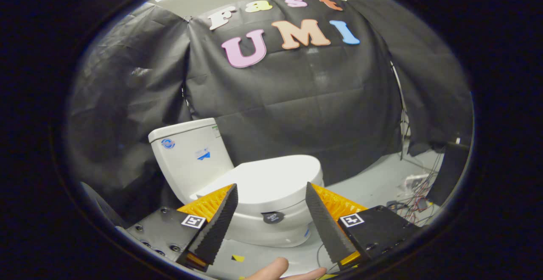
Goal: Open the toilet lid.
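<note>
Am seeing gripper (pixel 271 186) spread wide, gripping nothing; closed toilet lid (pixel 271 178) lying beyond jaws; fingers hiding lid's sides.

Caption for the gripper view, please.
Open gripper held apart from the closed toilet lid, with the tank behind and cables on the floor.

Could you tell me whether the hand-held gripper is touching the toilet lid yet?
Apart. In the gripper view the hand-held gripper is open, its fingers spread short of the closed toilet lid, which lies beyond them.
</note>
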{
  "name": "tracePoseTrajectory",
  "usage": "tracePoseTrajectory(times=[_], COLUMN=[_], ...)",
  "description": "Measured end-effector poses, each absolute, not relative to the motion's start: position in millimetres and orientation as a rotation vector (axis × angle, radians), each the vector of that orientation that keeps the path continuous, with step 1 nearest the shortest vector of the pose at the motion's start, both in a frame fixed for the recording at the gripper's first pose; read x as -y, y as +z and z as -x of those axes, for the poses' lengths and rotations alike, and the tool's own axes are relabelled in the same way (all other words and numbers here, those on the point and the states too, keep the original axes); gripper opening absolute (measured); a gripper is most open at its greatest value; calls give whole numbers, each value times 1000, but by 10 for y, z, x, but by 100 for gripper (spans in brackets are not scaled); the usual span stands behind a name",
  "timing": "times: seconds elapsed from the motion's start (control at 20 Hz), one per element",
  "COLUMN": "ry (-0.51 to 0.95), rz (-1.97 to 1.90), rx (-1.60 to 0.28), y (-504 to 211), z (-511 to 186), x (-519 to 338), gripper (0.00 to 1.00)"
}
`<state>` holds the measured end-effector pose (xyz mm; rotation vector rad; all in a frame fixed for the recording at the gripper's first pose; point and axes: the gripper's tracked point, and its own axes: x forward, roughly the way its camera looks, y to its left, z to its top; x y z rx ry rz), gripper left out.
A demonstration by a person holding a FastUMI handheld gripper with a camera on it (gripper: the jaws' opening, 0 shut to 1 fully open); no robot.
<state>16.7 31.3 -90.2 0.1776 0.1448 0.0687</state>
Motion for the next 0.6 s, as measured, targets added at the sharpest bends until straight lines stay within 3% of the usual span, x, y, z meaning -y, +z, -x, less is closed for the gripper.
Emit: tracePoseTrajectory(times=[0.4, 0.6], ry=[115, 60], rz=[-351, -479], rx=[-305, -389], y=[-1687, -2063], z=[-549, -678], x=[-626, -592], gripper=[97, 97])
